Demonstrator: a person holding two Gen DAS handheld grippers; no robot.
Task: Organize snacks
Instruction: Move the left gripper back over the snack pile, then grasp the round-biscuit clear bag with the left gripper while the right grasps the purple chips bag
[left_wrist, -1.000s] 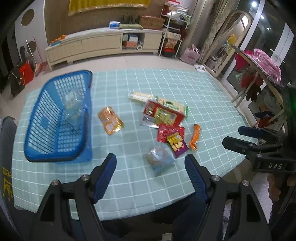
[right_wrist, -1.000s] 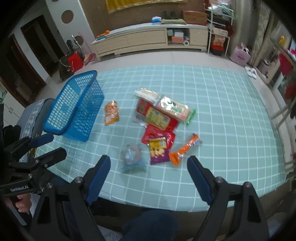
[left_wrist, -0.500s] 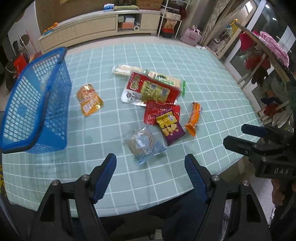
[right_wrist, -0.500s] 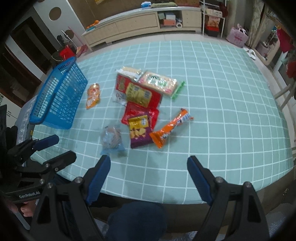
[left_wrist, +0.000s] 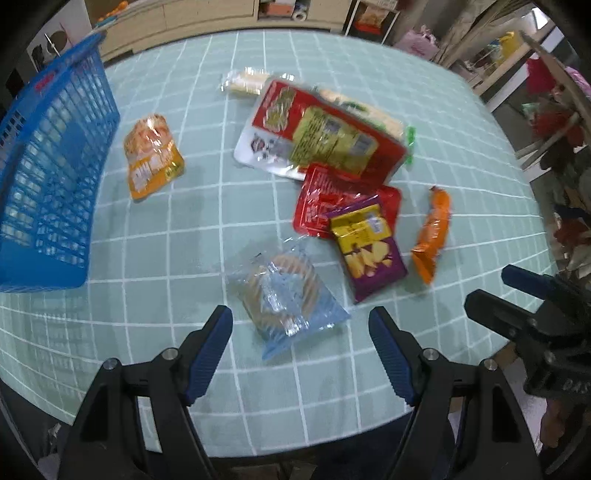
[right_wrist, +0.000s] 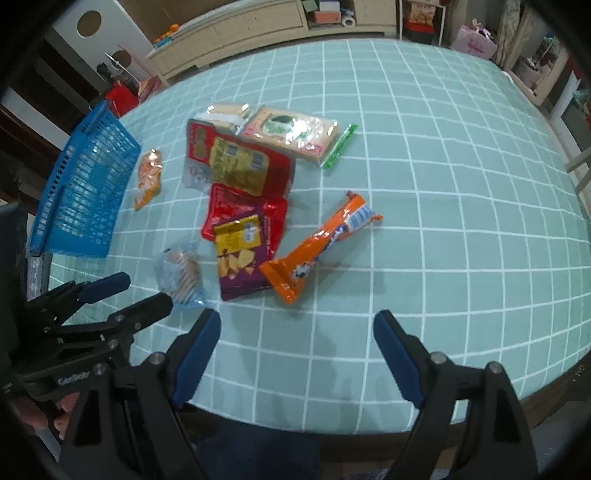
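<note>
Print on every pack is blurred, unreadable; blue basket (left_wrist: 51, 173) is cut off at the left edge of my left view, and the pale cracker pack (right_wrist: 291, 134) sits half under the big red pack (left_wrist: 317, 136). Landmark: clear cookie bag (left_wrist: 284, 295). Its long axis runs diagonally away from me. The orange stick pack (right_wrist: 321, 245) lies right of it, beyond the purple chip bag (left_wrist: 369, 251), also diagonal. My left tongs (left_wrist: 301, 338) hang spread, empty, just short of the cookie bag; right tongs (right_wrist: 295, 339) spread, empty, further right.
</note>
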